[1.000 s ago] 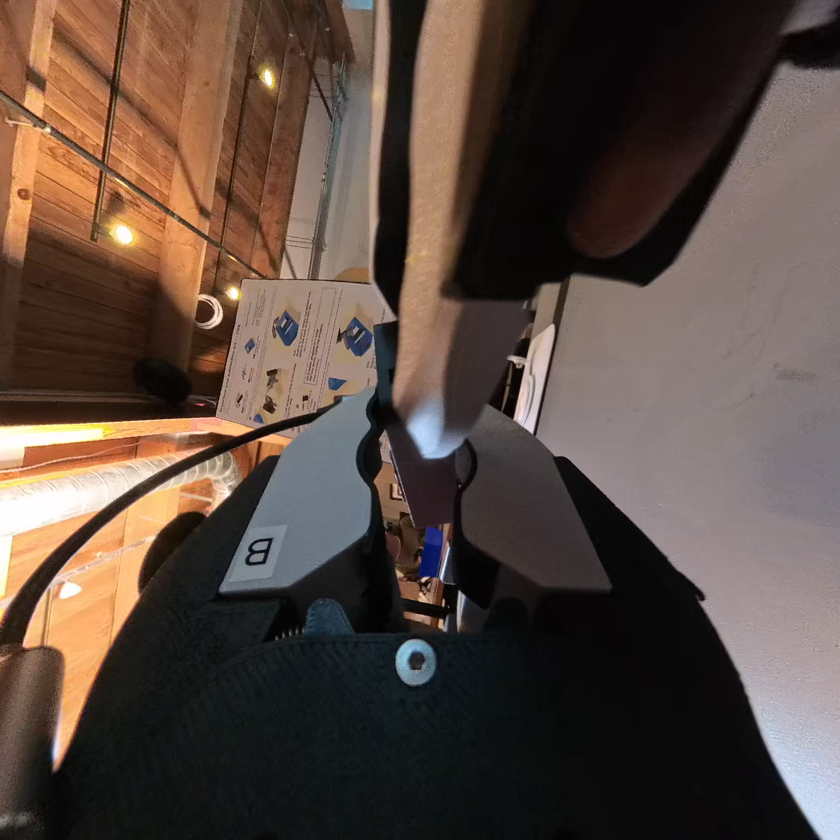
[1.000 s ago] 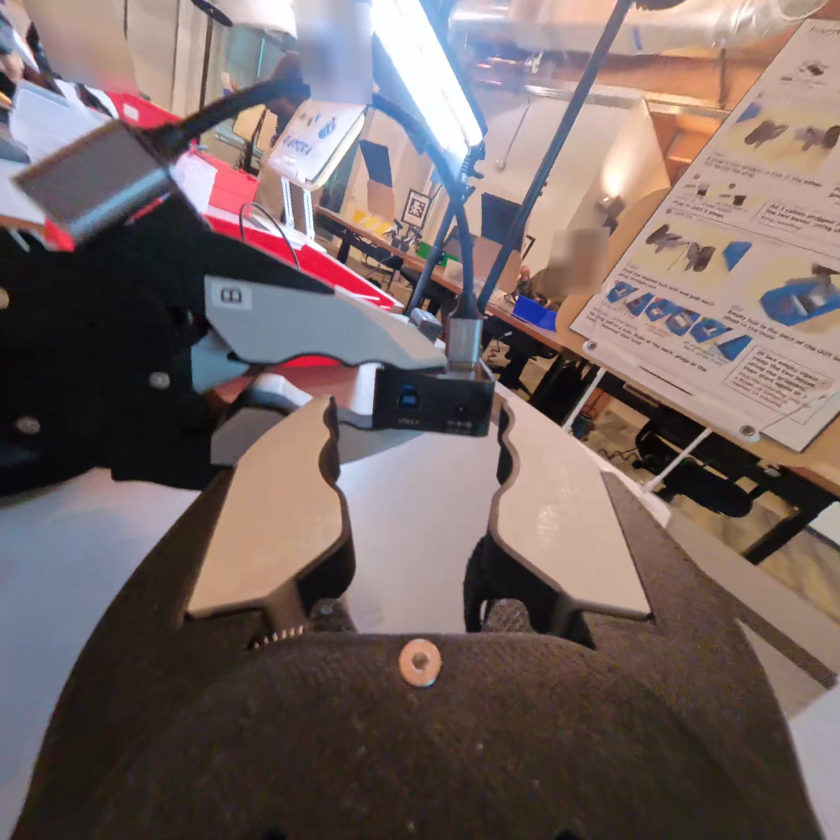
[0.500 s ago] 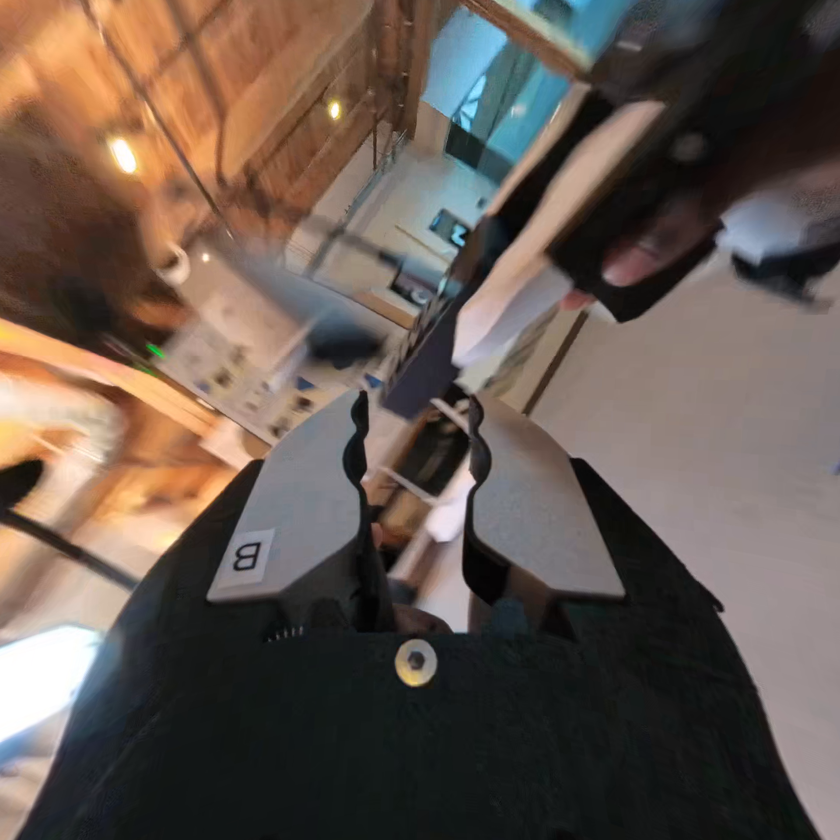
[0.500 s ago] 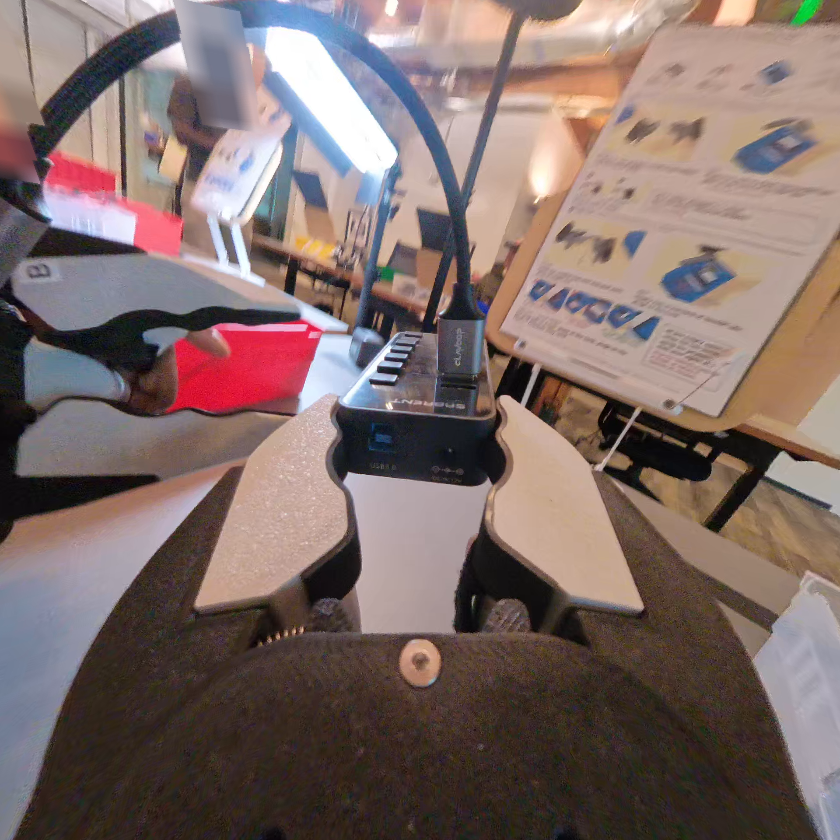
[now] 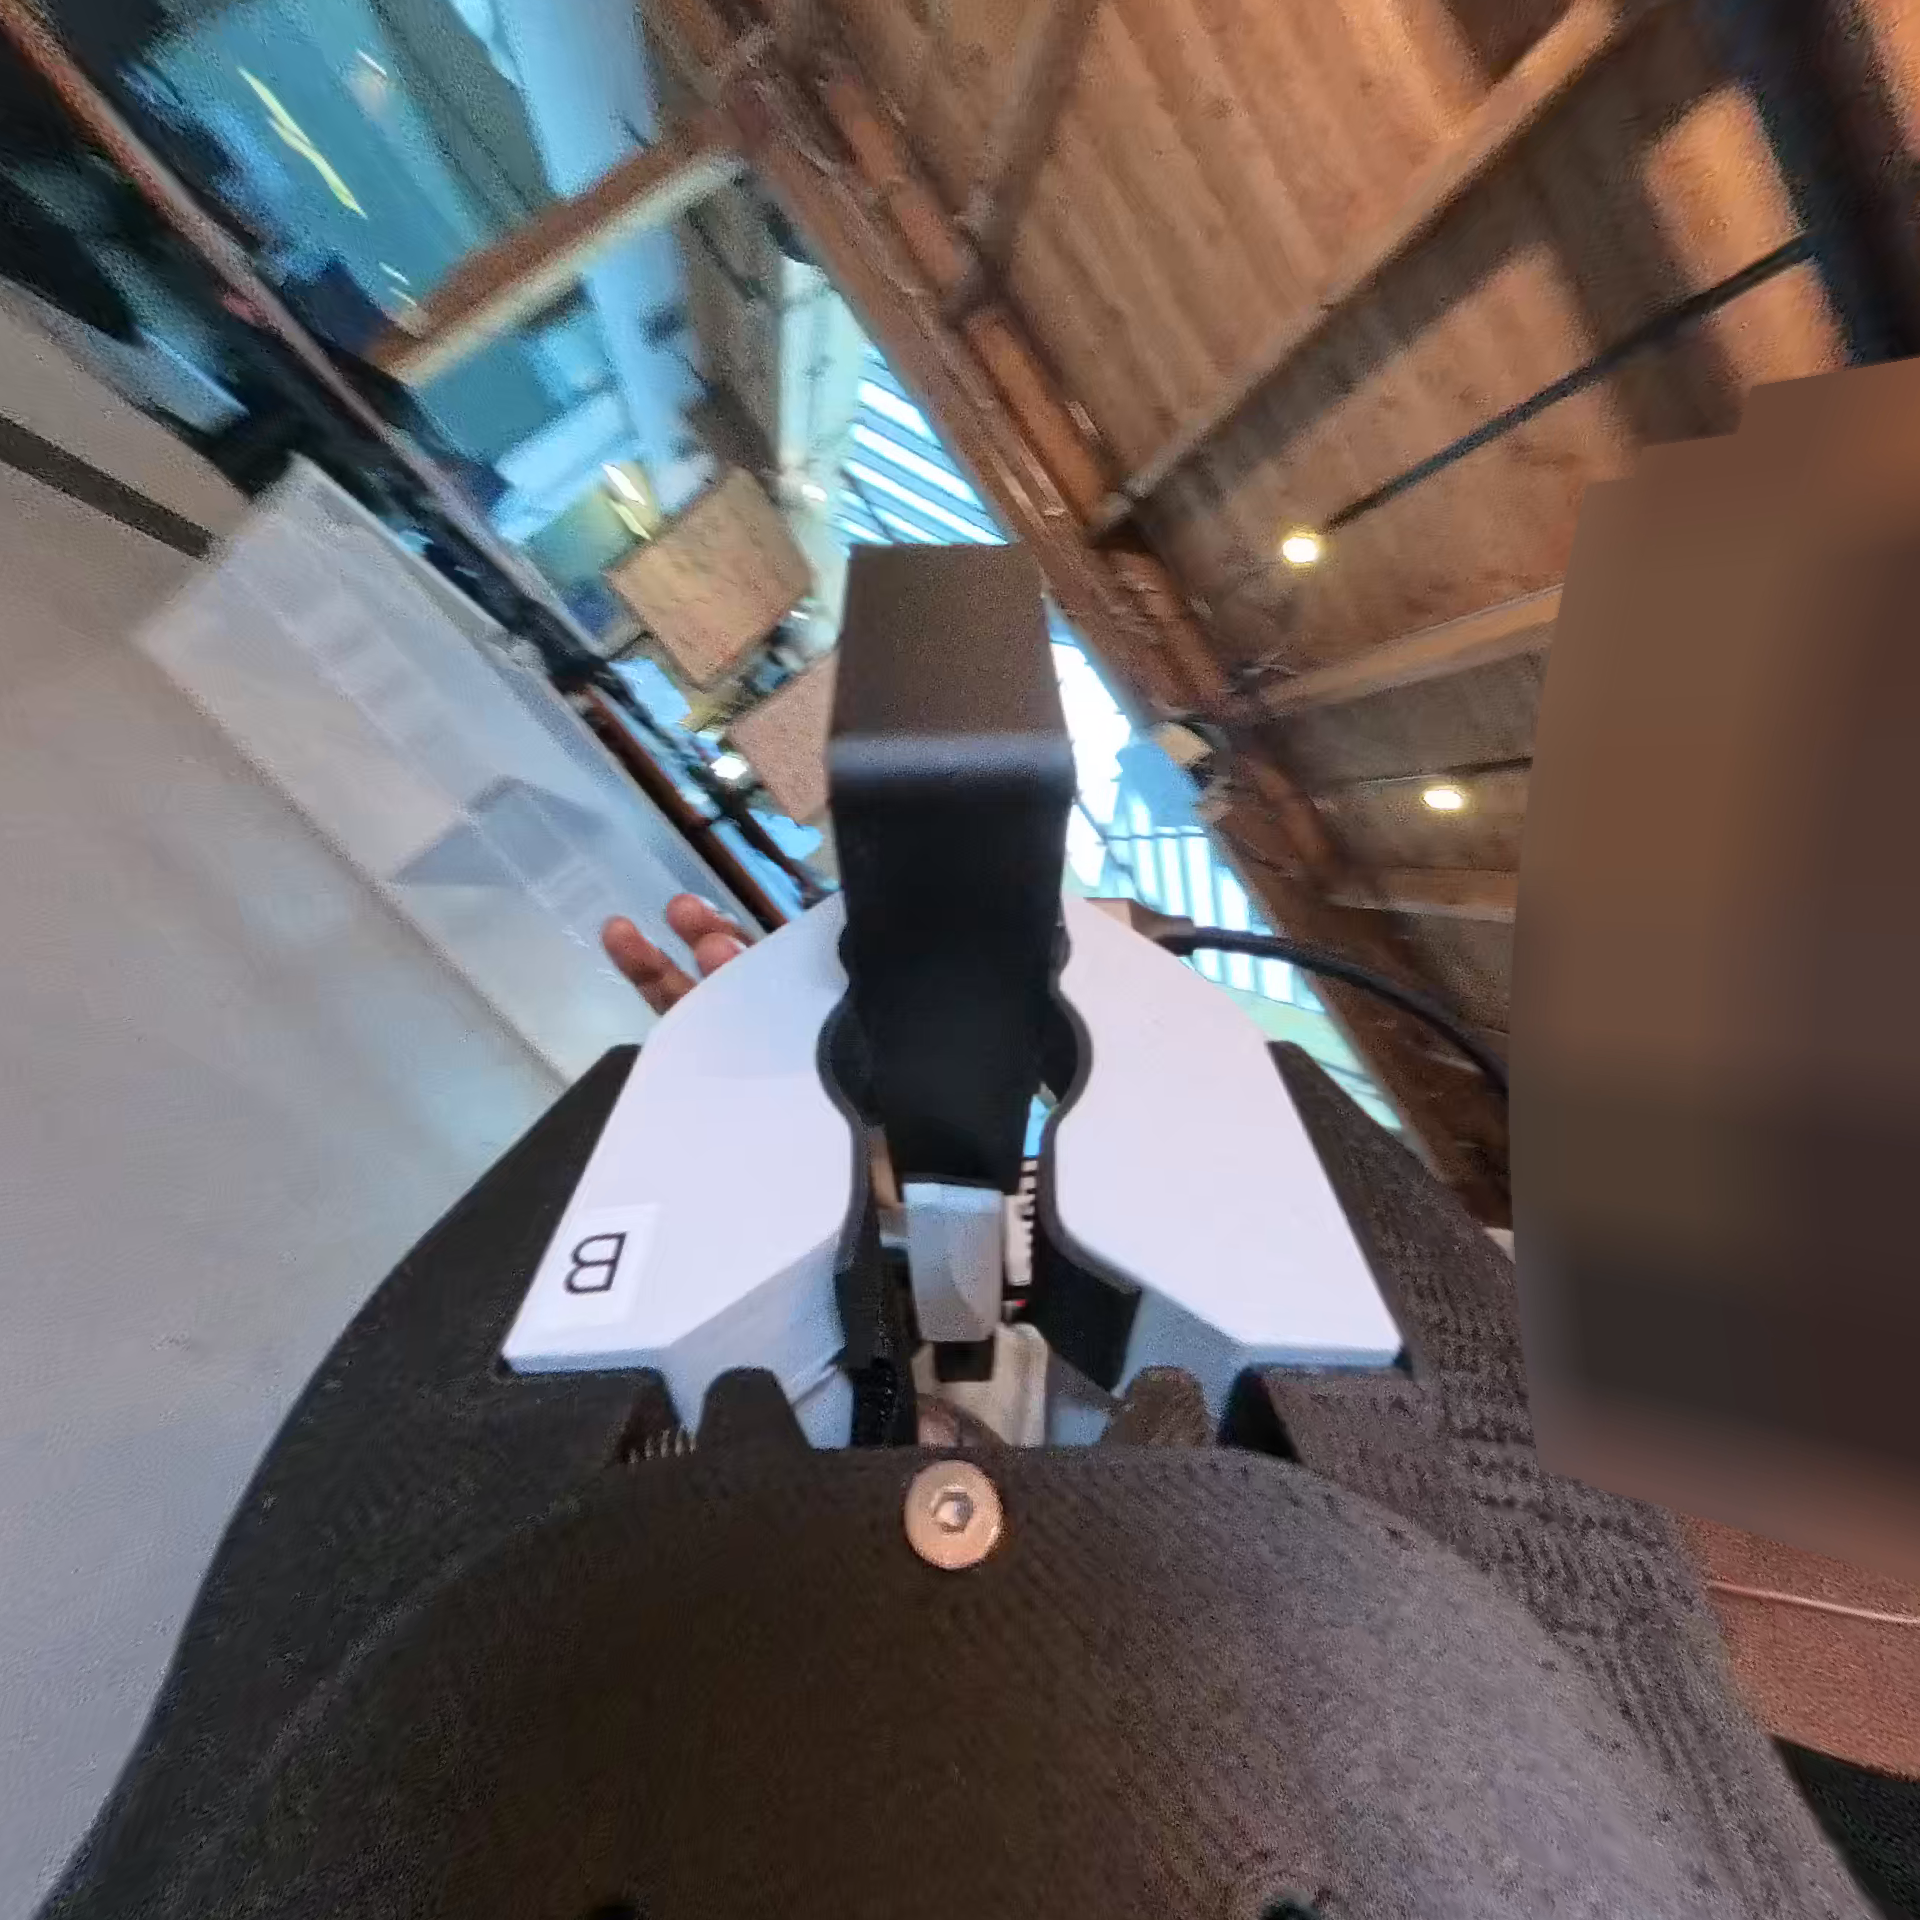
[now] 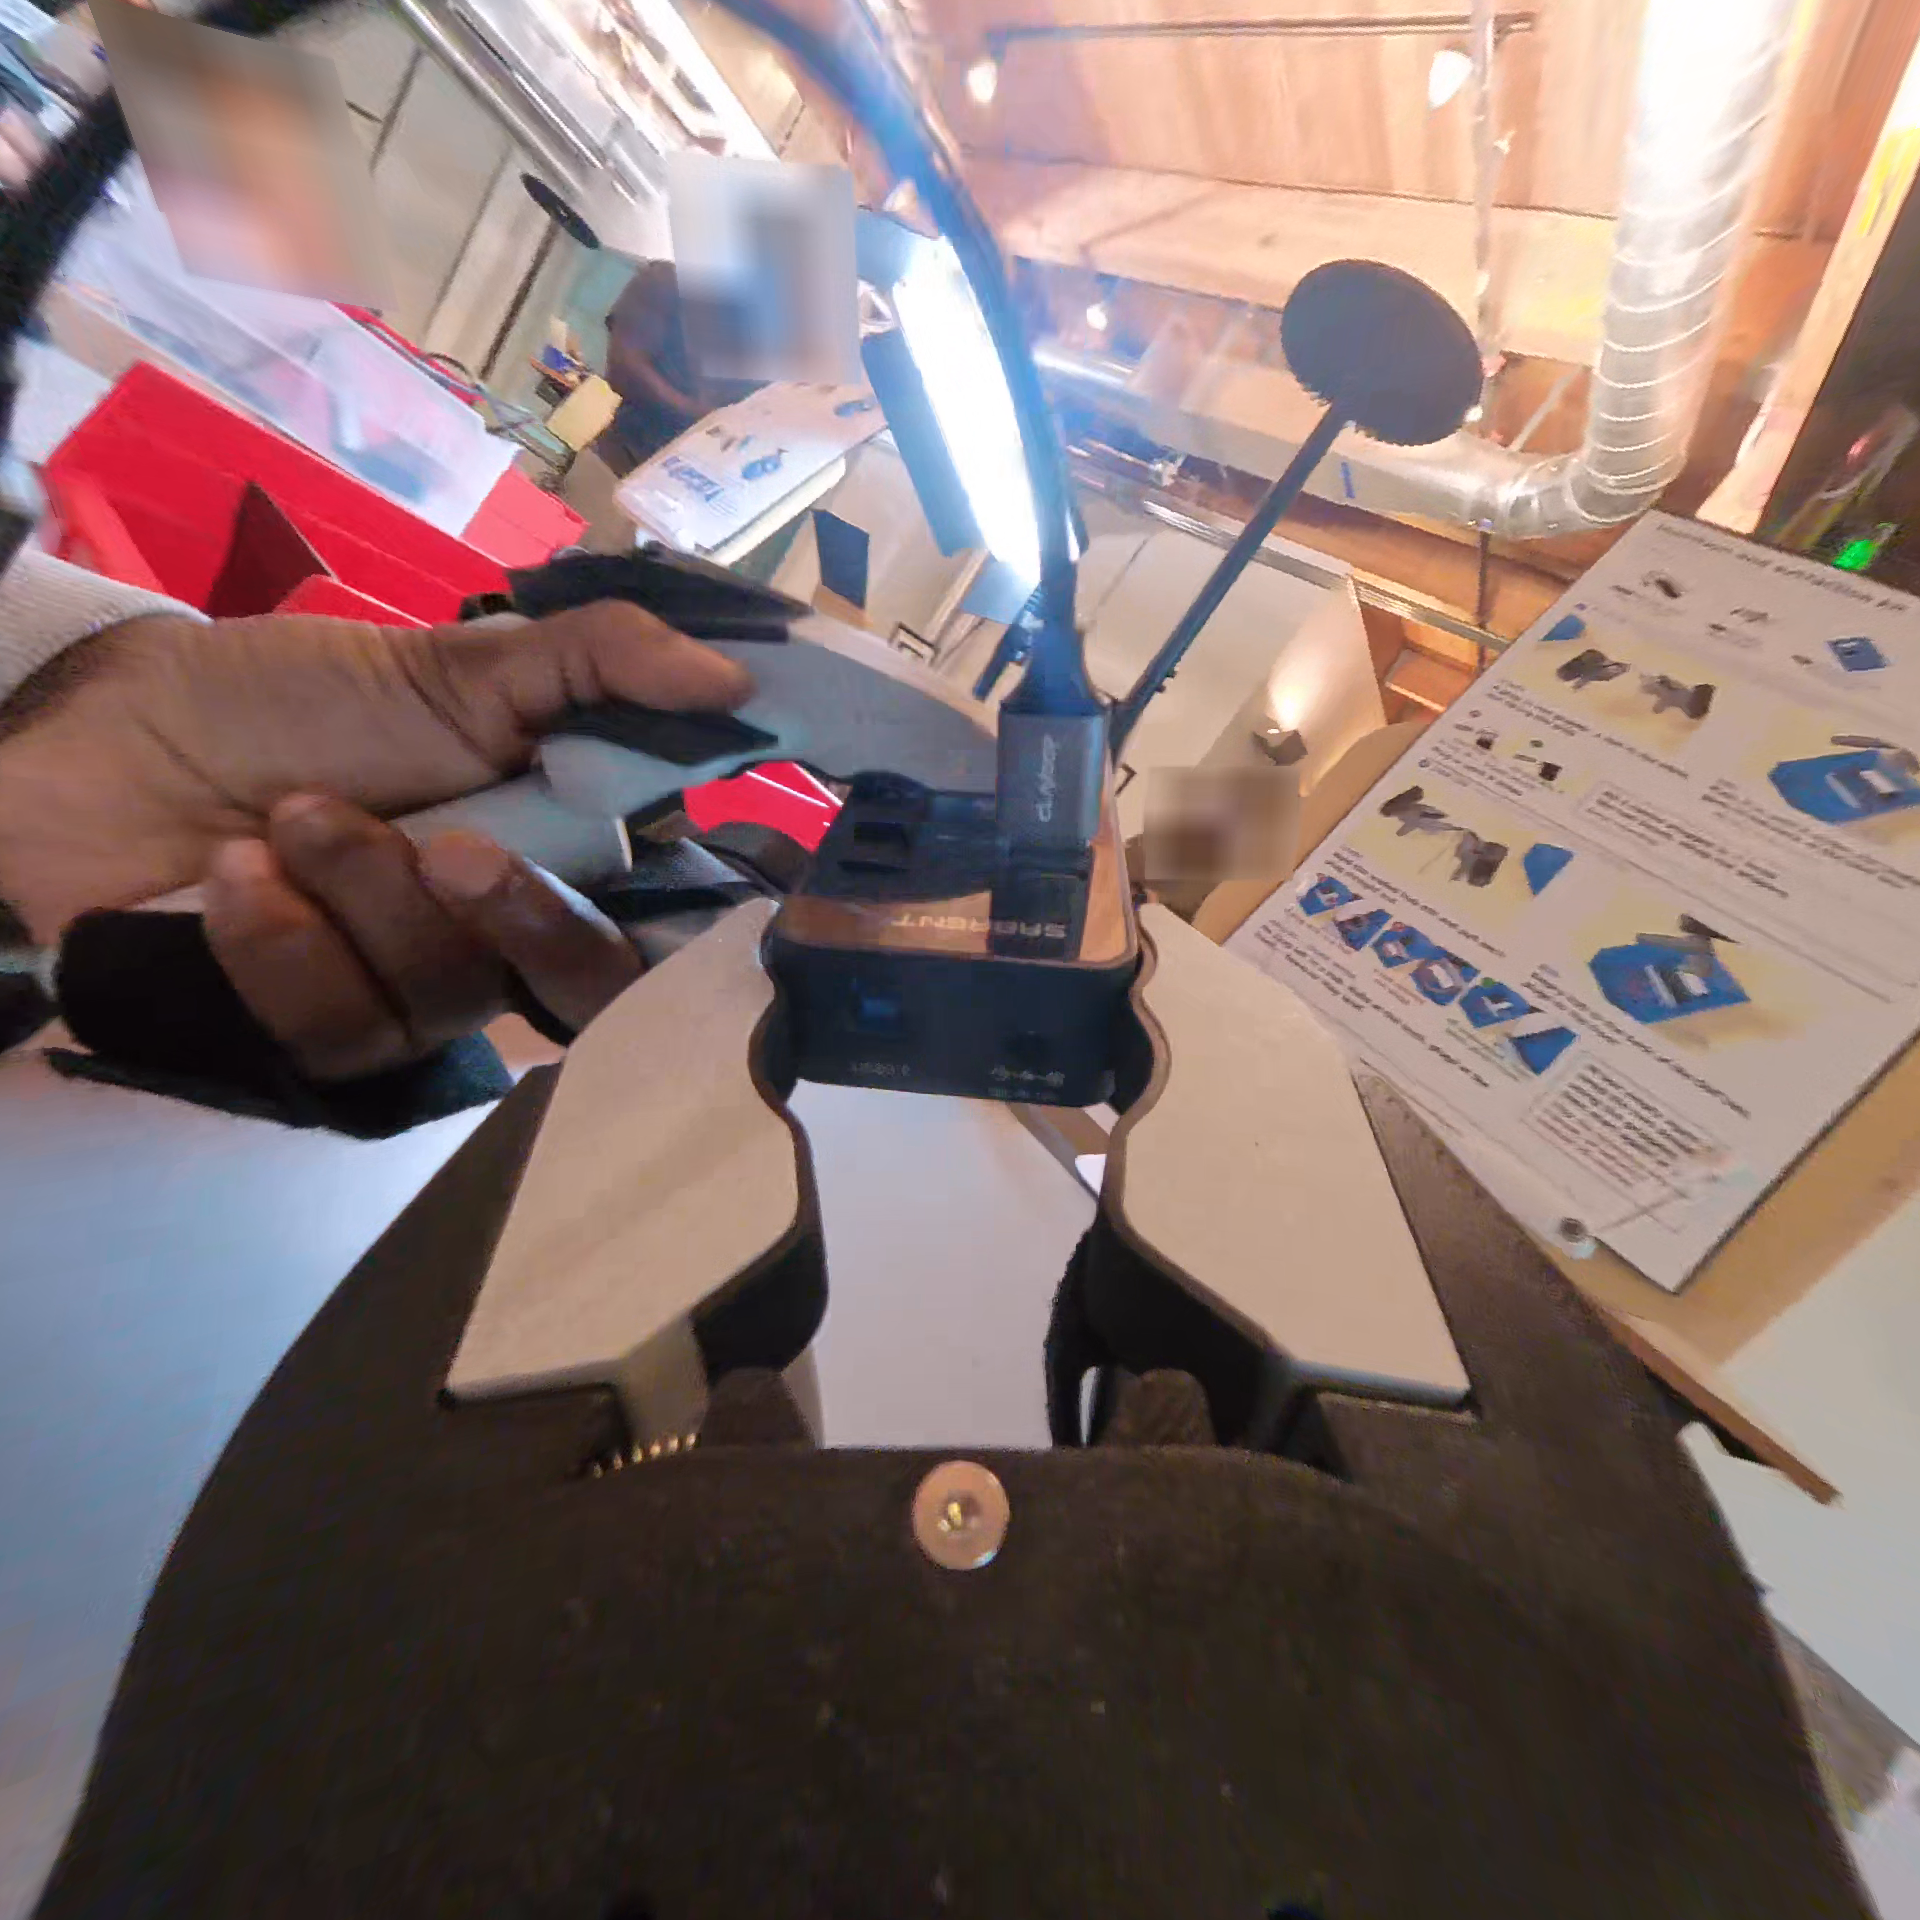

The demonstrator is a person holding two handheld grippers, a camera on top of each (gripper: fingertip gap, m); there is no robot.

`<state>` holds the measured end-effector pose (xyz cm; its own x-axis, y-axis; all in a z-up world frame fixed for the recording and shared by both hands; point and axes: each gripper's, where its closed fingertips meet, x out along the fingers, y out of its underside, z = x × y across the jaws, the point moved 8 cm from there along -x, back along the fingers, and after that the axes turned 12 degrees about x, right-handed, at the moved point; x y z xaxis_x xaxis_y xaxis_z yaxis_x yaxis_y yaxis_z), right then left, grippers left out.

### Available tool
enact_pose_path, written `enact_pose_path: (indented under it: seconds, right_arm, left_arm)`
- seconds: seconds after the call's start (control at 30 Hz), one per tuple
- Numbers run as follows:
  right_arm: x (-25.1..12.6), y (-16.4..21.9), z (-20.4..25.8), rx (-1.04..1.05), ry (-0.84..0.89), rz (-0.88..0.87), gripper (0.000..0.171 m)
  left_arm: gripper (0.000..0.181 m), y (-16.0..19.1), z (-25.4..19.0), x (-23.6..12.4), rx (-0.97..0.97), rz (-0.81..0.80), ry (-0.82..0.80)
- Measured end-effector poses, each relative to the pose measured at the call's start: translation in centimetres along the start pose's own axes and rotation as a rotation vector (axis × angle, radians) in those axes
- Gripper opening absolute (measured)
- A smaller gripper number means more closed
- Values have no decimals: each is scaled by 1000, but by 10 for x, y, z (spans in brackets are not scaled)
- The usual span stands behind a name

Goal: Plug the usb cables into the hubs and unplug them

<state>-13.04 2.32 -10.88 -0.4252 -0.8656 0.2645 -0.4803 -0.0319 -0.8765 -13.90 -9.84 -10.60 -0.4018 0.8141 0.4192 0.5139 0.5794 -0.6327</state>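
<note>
In the right wrist view, my right gripper [image 6: 951, 987] is shut on the near end of a black USB hub [image 6: 904, 1029], holding it above the white table [image 6: 156, 1299]. A grey USB plug [image 6: 1049, 790] on a black cable stands plugged into the hub's top. A hand holds the left gripper at the left, with its upper finger [image 6: 831, 696] reaching over the hub's far part. In the left wrist view, my left gripper [image 5: 951, 935] has its jaws closed against a black block, seemingly the same hub [image 5: 940, 727]. The black cable [image 5: 1351, 987] runs off to the right.
A red bin [image 6: 260, 520] sits at the back left. An instruction poster [image 6: 1558, 883] leans at the right. A light bar [image 6: 956, 416] and a round-headed stand [image 6: 1382, 353] rise behind the hub. A clear plastic bin [image 5: 416, 727] lies on the table. Both grippers' tips are close together, under 4 cm apart.
One second ago the left gripper held the hub and the right was open. The right closed on the hub, the left let go, swung round, and now grips it again.
</note>
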Motion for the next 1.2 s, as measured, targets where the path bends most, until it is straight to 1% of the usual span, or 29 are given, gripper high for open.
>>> enact_pose_path:
  seconds: [0.07, 0.13, 0.2, 0.23, 0.27, 0.33, 0.4, 0.43, 0.5, 0.57, 0.6, 0.73, 0.77, 0.83, 0.93, 1.0, 1.2]
  right_arm:
    - [1, 5, -1, 62, -31, 18, 60]
    - [-3, 4, -5, 170, -56, -8, 68]
    - [-10, -1, -16, 336, -78, -77, 72]
    - [-13, -4, -24, 453, -82, -118, 71]
    - [-16, -5, -33, 580, -99, -155, 66]
    - [-18, -3, -49, 853, -129, -225, 46]
    - [-19, 3, -56, 1084, -170, -188, 26]
    - [-18, 5, -54, 1136, -238, -132, 22]
    - [-10, 10, -44, 1182, -332, 13, 27]
    - [-4, 13, -34, 1237, -402, 88, 33]
    - [-2, 14, -31, 1282, -416, 98, 32]
    - [2, 22, -26, 1447, -459, 86, 12]
    - [2, 23, -23, 1460, -473, 107, 14]
    - [3, 24, -20, 1453, -495, 145, 12]
    - [4, 22, -20, 1382, -465, 182, 10]
    - [6, 18, -19, 1362, -443, 176, 9]
    - [9, 17, -19, 1428, -435, 184, 9]
  left_arm:
    - [29, -3, -1, -3, 97, 20, -59]
    - [29, -10, -4, -7, 304, 32, -151]
    - [29, -19, -12, -13, 645, 53, -284]
    - [29, -23, -17, -16, 847, 73, -354]
    - [29, -26, -22, -18, 1038, 87, -414]
    - [29, -27, -30, -19, 1333, 100, -502]
    - [29, -23, -33, -19, 1507, 133, -553]
    - [29, -20, -34, -18, 1539, 133, -549]
    - [29, -14, -33, -15, 1556, 162, -516]
    - [29, -8, -31, -13, 1563, 198, -483]
    - [29, -5, -30, -12, 1572, 218, -466]
    - [30, 4, -29, -8, 1614, 270, -434]
    - [30, 5, -29, -7, 1617, 275, -432]
    - [30, 5, -28, -8, 1614, 284, -430]
    - [29, 2, -29, -9, 1611, 297, -446]
    - [29, -1, -32, -8, 1647, 298, -454]
    - [30, -3, -35, -8, 1785, 345, -501]
